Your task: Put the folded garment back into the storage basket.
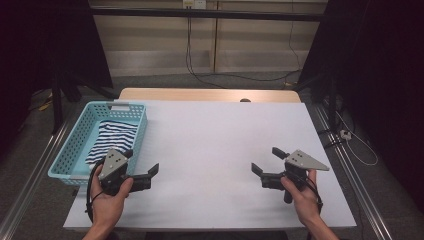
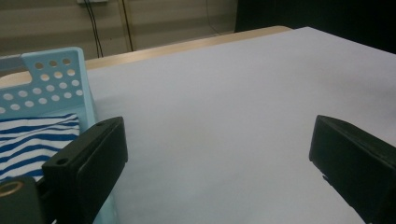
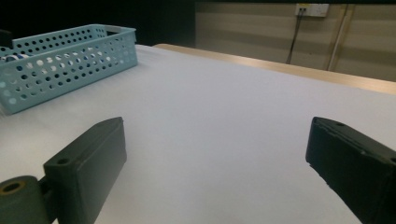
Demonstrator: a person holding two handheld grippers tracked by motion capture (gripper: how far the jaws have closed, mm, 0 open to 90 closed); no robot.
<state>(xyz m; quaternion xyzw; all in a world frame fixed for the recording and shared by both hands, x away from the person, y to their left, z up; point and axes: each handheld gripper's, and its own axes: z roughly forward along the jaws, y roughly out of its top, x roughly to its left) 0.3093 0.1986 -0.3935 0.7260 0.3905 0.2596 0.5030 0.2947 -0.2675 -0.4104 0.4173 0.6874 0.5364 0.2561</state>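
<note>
A light blue perforated basket (image 1: 80,145) stands at the table's left side, and a blue-and-white striped cloth (image 1: 114,137) lies inside it. Just off the basket's near right corner, my left gripper (image 1: 141,161) is open, holding nothing. In the left gripper view the jaws stand wide apart (image 2: 219,154) over bare white tabletop, with the basket (image 2: 56,84) and the cloth (image 2: 32,135) at their left. At the near right of the table, my right gripper (image 1: 267,160) is open and empty. Its own view has the open gripper (image 3: 217,149) with the basket (image 3: 65,60) far off.
The white tabletop (image 1: 215,135) stretches between the two grippers. A wooden strip (image 1: 210,94) runs along its far edge, with a small dark object (image 1: 245,100) on it. Metal rails (image 1: 350,170) flank the table, and cables (image 1: 220,75) lie on the floor behind.
</note>
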